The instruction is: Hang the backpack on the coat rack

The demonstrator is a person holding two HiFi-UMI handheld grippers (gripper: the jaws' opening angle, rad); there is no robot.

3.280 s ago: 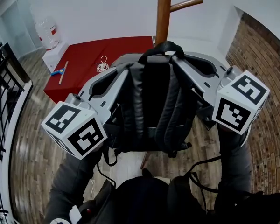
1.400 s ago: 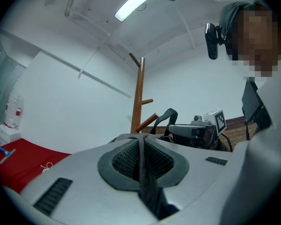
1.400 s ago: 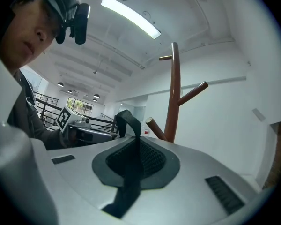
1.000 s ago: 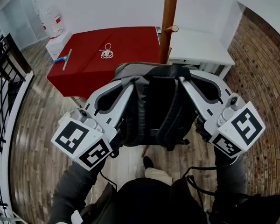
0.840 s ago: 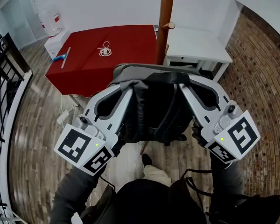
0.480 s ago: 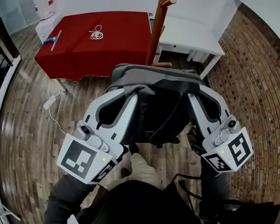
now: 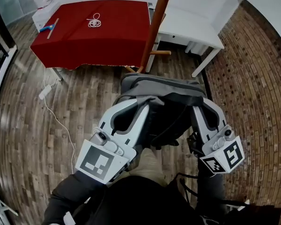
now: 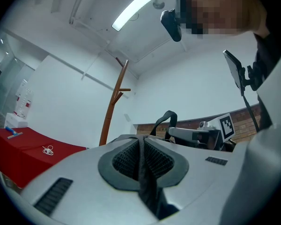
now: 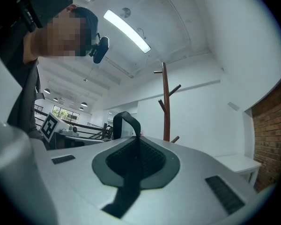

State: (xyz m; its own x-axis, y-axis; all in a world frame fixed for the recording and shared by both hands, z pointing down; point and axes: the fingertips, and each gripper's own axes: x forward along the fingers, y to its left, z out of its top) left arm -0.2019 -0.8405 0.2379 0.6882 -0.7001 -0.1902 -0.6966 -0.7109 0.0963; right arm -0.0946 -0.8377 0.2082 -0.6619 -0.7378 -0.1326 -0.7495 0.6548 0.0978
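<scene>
Head view: the backpack (image 7: 161, 90) is carried in mid-air between the two grippers, in front of the person and above the wood floor (image 7: 84, 102). It hangs on no peg. The rack (image 7: 152, 27) stands at 12 o'clock from it, with its foot just beyond the backpack's far edge; contact between the two cannot be determined. The left gripper (image 7: 143, 108) enters from 7 o'clock and the right gripper (image 7: 200, 110) from 5 o'clock, each meeting the backpack at its own side. Left gripper view: the jaws of the left gripper (image 8: 141, 146) stand almost together, clamped on a dark webbing strap (image 8: 144, 177) that runs up between the ribbed pads. The backpack's carry loop (image 8: 165, 121) rises beyond at 1 o'clock, and the rack (image 8: 113, 107) is seen at 11 o'clock. Right gripper view: the jaws of the right gripper (image 9: 136, 153) are likewise nearly closed, pinching a second strap (image 9: 126, 182). The loop (image 9: 126, 121) stands at 12 o'clock and the rack (image 9: 166, 102) at 1 o'clock. Surroundings, head view: a red table (image 7: 107, 36) lies at 11 o'clock from the backpack and bears a coiled cord (image 7: 93, 19) and a blue tool (image 7: 49, 28). A white table (image 7: 192, 27) sits at 1 o'clock, and brickwork (image 7: 257, 78) at 3 o'clock. A power strip (image 7: 44, 92) lies on the floor at 9 o'clock.
</scene>
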